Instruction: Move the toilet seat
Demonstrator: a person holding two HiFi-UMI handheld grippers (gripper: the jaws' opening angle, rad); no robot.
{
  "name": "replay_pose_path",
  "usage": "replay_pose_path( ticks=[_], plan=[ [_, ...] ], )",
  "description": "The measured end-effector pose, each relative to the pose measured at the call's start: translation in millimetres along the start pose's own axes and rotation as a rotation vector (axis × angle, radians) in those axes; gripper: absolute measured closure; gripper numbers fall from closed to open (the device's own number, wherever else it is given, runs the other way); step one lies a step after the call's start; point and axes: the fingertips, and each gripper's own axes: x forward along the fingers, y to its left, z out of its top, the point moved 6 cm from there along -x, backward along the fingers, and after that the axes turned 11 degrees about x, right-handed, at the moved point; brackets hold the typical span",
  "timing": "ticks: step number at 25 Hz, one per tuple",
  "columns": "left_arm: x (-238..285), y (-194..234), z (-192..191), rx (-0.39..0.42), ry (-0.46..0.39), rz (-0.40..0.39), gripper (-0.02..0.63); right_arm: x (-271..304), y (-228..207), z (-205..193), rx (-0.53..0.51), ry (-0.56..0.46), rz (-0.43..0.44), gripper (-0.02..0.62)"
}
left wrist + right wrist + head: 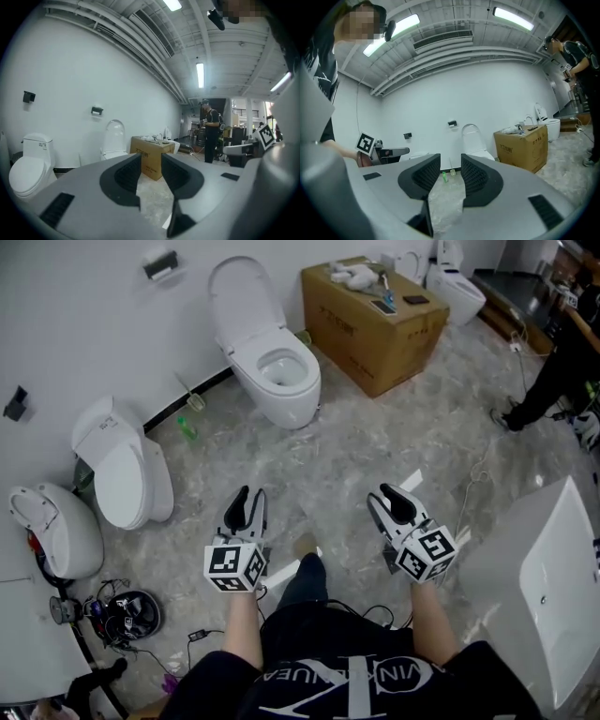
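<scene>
Head view: both tools are held low and level over the marble floor [375, 456], well apart from any toilet. The left tool [250, 498] and the right tool [390, 495] are both released, jaws apart with only floor between them. The toilet seat [244, 294] most likely meant stands raised against the wall above the open bowl [281, 371] of the middle toilet, ahead and slightly left. Whether a separate ring lies on the rim I cannot tell. To do the approach well, I would step closer first, passing the cardboard box [370, 320] on its left. I would keep both tools released, then take the seat's upper edge from either side and lower it slowly.
</scene>
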Motion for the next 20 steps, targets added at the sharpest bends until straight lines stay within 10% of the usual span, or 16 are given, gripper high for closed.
replay_pose_path(
  ticks=[20],
  plan=[
    [185.6, 133.9, 11.3, -0.031, 0.043, -0.038, 0.434, 193.1, -87.1, 57.3, 0.055, 0.012, -0.067, 0.446]
  ],
)
